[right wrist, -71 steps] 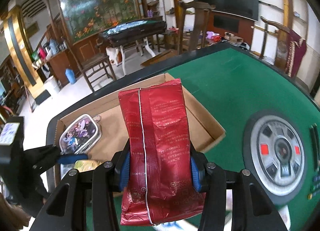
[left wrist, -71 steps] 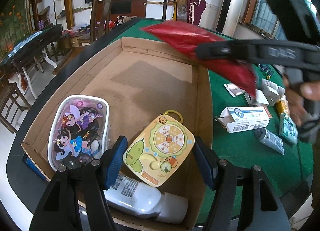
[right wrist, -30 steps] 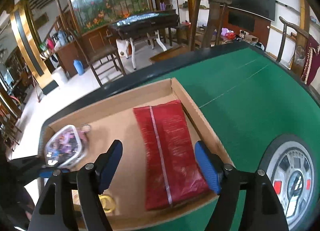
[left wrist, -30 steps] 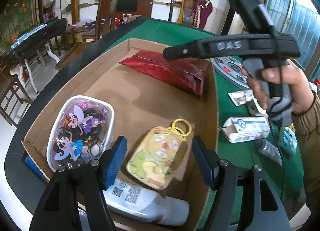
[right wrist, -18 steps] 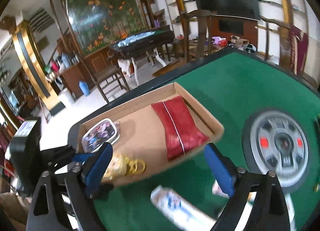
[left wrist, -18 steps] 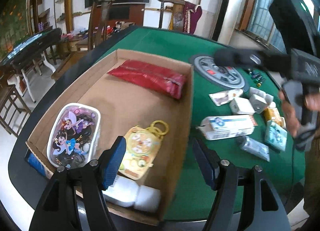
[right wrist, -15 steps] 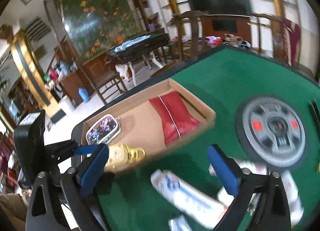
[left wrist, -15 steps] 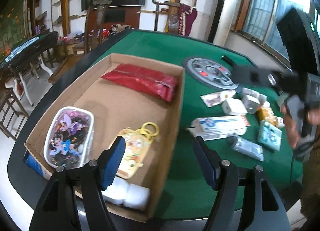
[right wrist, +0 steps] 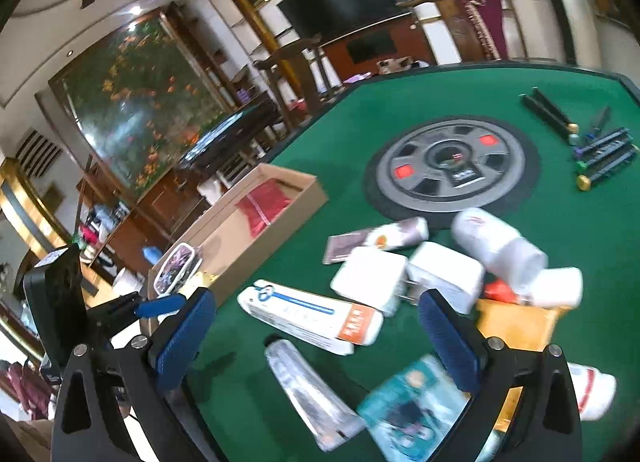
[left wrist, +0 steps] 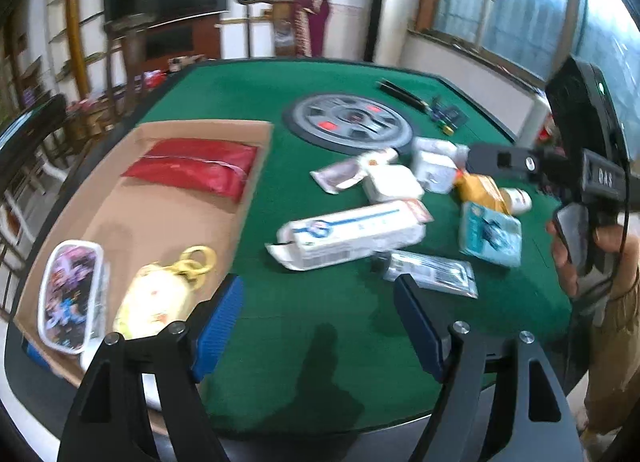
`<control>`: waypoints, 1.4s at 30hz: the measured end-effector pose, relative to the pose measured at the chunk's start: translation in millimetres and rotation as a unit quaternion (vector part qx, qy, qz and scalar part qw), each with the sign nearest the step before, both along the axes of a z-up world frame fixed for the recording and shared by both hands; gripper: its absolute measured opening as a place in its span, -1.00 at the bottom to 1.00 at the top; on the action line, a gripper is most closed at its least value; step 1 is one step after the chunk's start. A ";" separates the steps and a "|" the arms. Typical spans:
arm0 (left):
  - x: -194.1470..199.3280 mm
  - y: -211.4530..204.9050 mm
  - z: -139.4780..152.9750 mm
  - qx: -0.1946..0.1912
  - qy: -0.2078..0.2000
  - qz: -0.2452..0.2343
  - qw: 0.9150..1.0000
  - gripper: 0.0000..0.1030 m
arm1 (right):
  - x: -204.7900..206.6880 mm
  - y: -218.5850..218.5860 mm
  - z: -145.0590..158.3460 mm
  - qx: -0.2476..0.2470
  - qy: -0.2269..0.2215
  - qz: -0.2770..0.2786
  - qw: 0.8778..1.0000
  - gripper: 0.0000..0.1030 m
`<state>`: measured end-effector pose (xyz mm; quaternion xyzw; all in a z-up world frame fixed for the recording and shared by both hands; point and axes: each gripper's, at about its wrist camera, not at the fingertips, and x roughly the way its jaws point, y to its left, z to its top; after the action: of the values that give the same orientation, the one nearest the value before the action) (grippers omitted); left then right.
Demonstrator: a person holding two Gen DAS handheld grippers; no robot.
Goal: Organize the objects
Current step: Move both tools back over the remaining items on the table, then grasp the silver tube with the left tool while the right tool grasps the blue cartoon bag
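The cardboard box (left wrist: 256,166) lies at the left of the green table, holding a red pouch (left wrist: 192,168), a fairy-print case (left wrist: 70,302) and a yellow toy (left wrist: 160,298). My left gripper (left wrist: 316,326) hangs over bare felt beside the box, its jaws opening with nothing between them. My right gripper (right wrist: 320,338) stands wide open above a pile of loose items: a long white carton (right wrist: 308,318), a silver tube (right wrist: 312,390) and a teal packet (right wrist: 412,410). Its pads touch none of them.
White boxes (right wrist: 370,278), a white bottle (right wrist: 496,246) and a yellow packet (right wrist: 516,322) crowd the pile. A grey disc (right wrist: 452,166) sits mid-table, with pens (right wrist: 600,154) beyond it. Chairs and furniture ring the table's far edge.
The right gripper let the red pouch go in the box, opened wide and swung right to the loose pile. The left gripper moved right, off the box and over the felt.
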<state>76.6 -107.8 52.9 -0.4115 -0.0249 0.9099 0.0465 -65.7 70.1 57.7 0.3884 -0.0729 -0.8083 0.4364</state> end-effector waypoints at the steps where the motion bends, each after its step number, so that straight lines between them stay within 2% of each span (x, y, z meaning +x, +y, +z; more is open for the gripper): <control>1: -2.9 7.2 -2.7 -0.005 -0.005 -0.013 1.000 0.49 | 0.8 4.8 -0.3 -0.001 0.002 -0.005 1.000 1.00; 5: -12.5 38.3 -12.2 -0.035 -0.022 -0.065 0.997 0.49 | 1.4 24.1 -2.1 -0.016 0.002 -0.019 1.000 1.00; 10: -23.3 72.6 -10.9 -0.067 -0.008 -0.139 0.988 0.49 | -0.8 44.8 -7.3 -0.030 -0.008 -0.039 0.999 1.00; 13: -38.4 90.5 -15.7 -0.100 -0.023 -0.189 0.977 0.49 | -1.8 52.0 -7.4 -0.042 -0.017 -0.039 0.998 1.00; 18: -54.3 111.7 -35.6 -0.130 -0.069 -0.267 0.953 0.48 | 1.9 63.0 -5.9 -0.050 -0.019 -0.038 0.998 1.00; 19: -55.1 114.3 -39.3 -0.134 -0.074 -0.279 0.948 0.50 | 2.4 63.6 -5.7 -0.049 -0.019 -0.038 0.998 1.00; 21: -55.4 114.4 -42.6 -0.123 -0.088 -0.294 0.944 0.51 | 6.0 68.1 -5.7 -0.046 -0.021 -0.033 0.998 1.00; 26: -43.9 102.3 -44.7 -0.118 -0.093 -0.283 0.947 0.48 | 19.4 69.4 -6.9 -0.011 -0.001 -0.014 1.000 1.00; 31: -30.0 92.0 -41.0 -0.082 -0.102 -0.274 0.953 0.02 | 20.9 65.4 -19.1 0.031 0.004 -0.003 1.000 1.00; 36: -36.7 98.7 -39.3 -0.076 -0.107 -0.244 0.961 0.00 | 21.0 56.2 -28.8 0.068 0.008 0.007 0.998 1.00; 38: -42.6 102.0 -39.4 -0.074 -0.108 -0.235 0.963 0.00 | 24.4 52.7 -31.6 0.081 0.012 0.017 0.996 0.94; 40: -47.6 104.9 -39.3 -0.078 -0.106 -0.221 0.966 -0.02 | 28.5 49.2 -32.9 0.097 0.019 0.024 0.995 0.76; 41: -49.6 104.8 -38.9 -0.077 -0.106 -0.216 0.968 -0.07 | 31.5 46.9 -33.9 0.107 0.025 0.028 0.994 0.71; 42: -51.3 104.4 -38.9 -0.078 -0.104 -0.209 0.969 -0.28 | 32.9 45.5 -34.8 0.114 0.027 0.030 0.993 0.66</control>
<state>25.3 -3.4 14.0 -0.5026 0.1284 0.8311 0.2003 -32.8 115.6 22.9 0.4154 0.0432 -0.8082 0.4152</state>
